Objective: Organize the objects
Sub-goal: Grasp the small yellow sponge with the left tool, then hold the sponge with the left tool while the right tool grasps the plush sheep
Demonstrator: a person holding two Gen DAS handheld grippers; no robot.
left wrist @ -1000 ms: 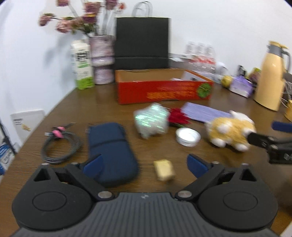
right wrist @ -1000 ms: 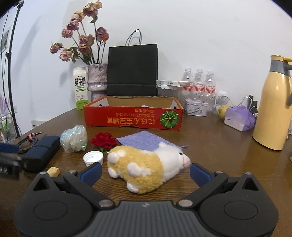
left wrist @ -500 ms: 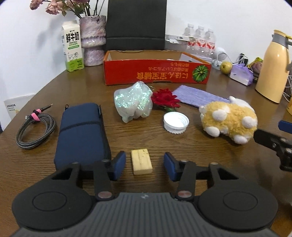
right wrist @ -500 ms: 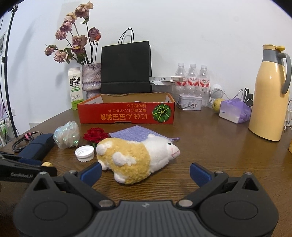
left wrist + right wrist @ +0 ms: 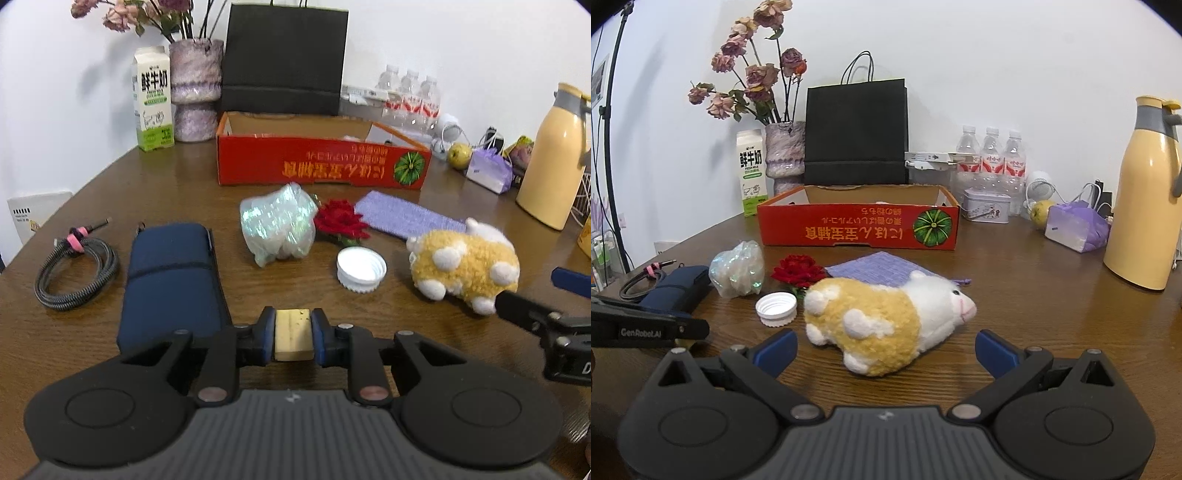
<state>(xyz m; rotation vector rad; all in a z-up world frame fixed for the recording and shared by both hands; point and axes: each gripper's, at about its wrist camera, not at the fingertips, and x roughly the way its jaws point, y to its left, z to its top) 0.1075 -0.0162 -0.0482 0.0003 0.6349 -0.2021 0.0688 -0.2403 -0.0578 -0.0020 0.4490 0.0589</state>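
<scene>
Two grippers are over a brown wooden table [image 5: 177, 184]. The left gripper [image 5: 293, 336] has its blue pads pressed on both sides of a small yellow block [image 5: 293, 334], so it is gripping the block, low over the table near the front edge. A dark blue pouch [image 5: 171, 280] lies just beside it on the left, and a coiled cable [image 5: 75, 269] with a pink tie lies farther left. The right gripper [image 5: 885, 349] has its fingers spread wide with nothing pressed between them. A fluffy yellow and white toy animal [image 5: 886, 321] lies on the table just in front of its fingers, with its nose to the right. Near the toy are a white bottle cap [image 5: 776, 308], a red fabric rose [image 5: 798, 273], a shiny crinkly bag [image 5: 738, 273] and a purple cloth [image 5: 879, 267]. Behind them stands a red cardboard box [image 5: 858, 225] with its top open. At the back are a black paper bag [image 5: 856, 131], a milk carton [image 5: 750, 173], a vase [image 5: 785, 155] with dried flowers, three water bottles [image 5: 991, 155], and a tall yellow jug [image 5: 1145, 195] on the right.
</scene>
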